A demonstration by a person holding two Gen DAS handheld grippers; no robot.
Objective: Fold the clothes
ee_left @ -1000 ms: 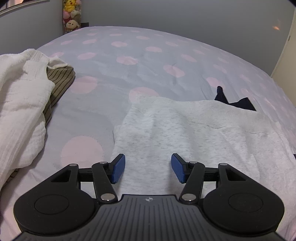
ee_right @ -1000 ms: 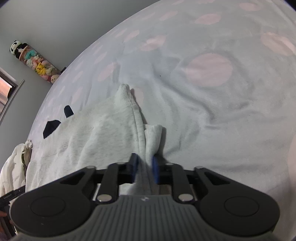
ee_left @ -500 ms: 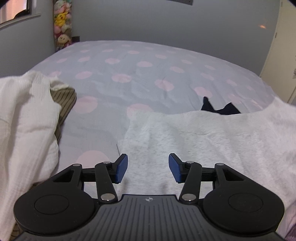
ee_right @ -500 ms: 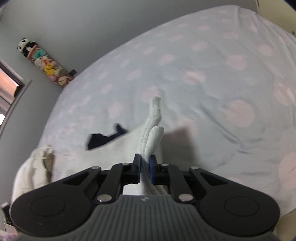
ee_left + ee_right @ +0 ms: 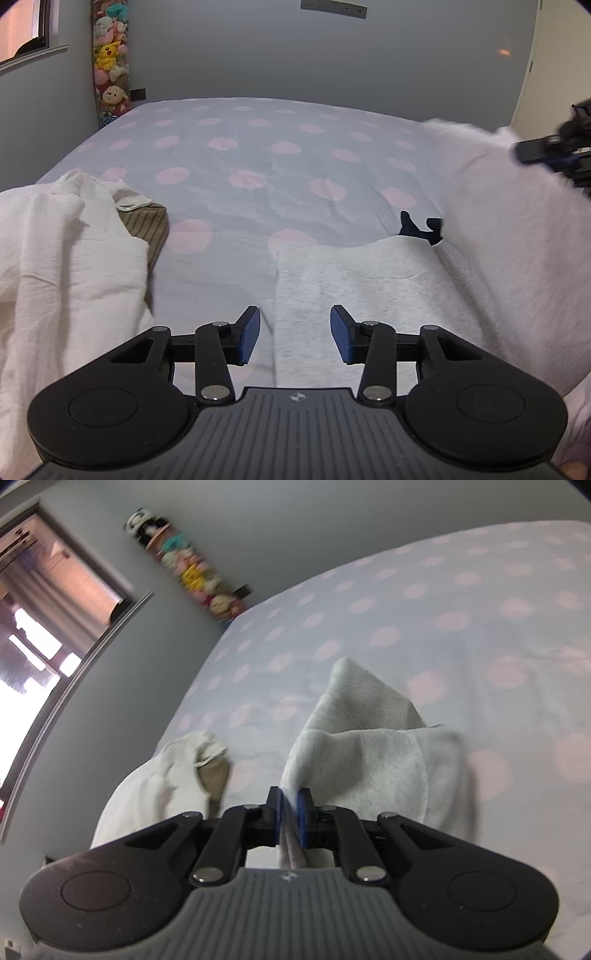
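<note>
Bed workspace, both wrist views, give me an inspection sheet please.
Surface: grey bedspread with pink dots.
Job's things: light grey fleece garment, one side lifted.
Clutter: white textured cloth over striped olive fabric; dark navy item behind the garment.
Grippers: left gripper closing, nothing between its fingers; right gripper shut on the garment.
Cables: nothing seen.
Surroundings: grey wall, window, column of plush toys.

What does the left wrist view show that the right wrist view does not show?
Only the left wrist view shows the left gripper, its jaws closing with nothing pinched between them, and a dark garment behind the grey garment. Only the right wrist view shows the right gripper close up, shut on the grey garment's fold. Both share the spotted bed cover, white clothes and stacked plush toys.
</note>
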